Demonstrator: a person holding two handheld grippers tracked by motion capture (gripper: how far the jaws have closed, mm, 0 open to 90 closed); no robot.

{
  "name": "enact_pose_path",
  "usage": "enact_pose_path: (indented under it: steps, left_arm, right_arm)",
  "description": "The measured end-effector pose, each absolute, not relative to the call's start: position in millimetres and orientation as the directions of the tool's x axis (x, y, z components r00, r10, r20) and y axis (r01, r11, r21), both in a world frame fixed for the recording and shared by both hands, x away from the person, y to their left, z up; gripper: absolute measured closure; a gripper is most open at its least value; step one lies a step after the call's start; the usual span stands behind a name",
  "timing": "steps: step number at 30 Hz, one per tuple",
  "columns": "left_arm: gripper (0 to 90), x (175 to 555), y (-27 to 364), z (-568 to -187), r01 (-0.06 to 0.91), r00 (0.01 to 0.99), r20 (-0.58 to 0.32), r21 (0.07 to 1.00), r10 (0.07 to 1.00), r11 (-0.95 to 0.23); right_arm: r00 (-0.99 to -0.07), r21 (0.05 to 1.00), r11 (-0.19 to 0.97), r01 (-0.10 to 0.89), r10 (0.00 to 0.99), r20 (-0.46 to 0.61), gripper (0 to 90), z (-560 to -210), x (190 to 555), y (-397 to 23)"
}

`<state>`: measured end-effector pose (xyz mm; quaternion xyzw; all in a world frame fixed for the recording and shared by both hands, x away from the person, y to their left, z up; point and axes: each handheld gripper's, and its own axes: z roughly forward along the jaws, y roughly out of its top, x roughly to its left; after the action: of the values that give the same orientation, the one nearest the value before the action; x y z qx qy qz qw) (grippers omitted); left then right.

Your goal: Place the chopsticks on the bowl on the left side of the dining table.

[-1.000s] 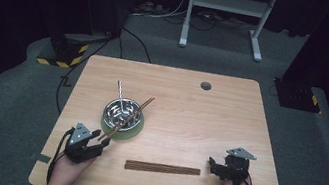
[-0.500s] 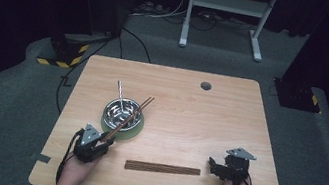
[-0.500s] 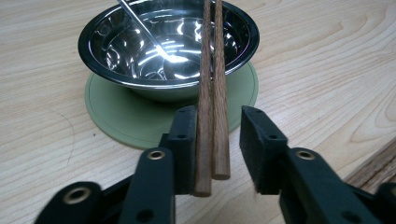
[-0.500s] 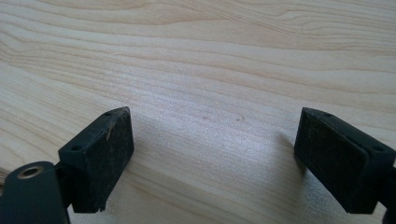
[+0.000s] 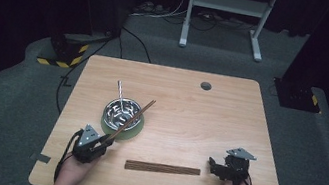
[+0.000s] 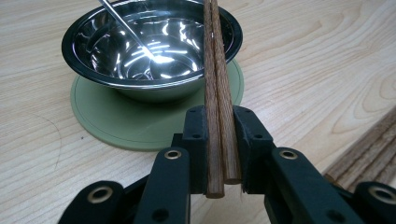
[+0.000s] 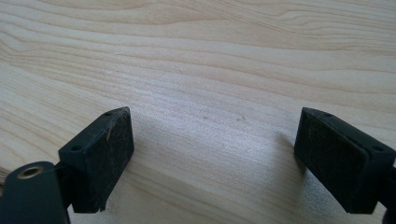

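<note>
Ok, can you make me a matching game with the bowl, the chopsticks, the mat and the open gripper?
Things:
1. bowl
2. pair of chopsticks
3. mat
4. right gripper

Descriptions:
A. green, round, flat on the table
B. jaws wide open over bare wood
C. shiny metal, a spoon inside
D. brown, pinched between the left gripper's jaws, which have just been closing

Pairs: 1-C, 2-D, 3-A, 4-B
</note>
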<state>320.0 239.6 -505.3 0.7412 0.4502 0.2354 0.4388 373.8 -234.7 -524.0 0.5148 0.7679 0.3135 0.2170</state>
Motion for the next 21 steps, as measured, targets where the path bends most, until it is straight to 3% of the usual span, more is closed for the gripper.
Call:
enact_pose_path:
  steps: [6, 13, 18, 21]
  left_arm:
    - [74.8, 317.8, 242.2, -506.8, 0.462, 0.490, -0.064, 0.865, 0.869, -0.197]
    - [53.9, 320.1, 243.7, -508.7, 0.475, 0.502, -0.016, 0.841, 0.865, -0.259]
    - [51.5, 320.5, 246.4, -509.9, 0.484, 0.496, 0.004, 0.829, 0.868, -0.281]
    - [51.6, 320.0, 249.9, -510.1, 0.485, 0.464, -0.026, 0.844, 0.885, -0.229]
  right_arm:
    - [-0.390, 0.707, 0.290, 0.645, 0.921, -0.022, 11.7, -524.2, 374.9, -235.4]
    - [-0.390, 0.701, 0.285, 0.654, 0.921, -0.010, 11.7, -523.6, 374.6, -234.8]
    - [-0.391, 0.698, 0.283, 0.658, 0.920, -0.004, 11.7, -523.4, 374.5, -234.4]
    - [-0.393, 0.698, 0.284, 0.657, 0.920, -0.005, 11.7, -523.4, 374.7, -234.5]
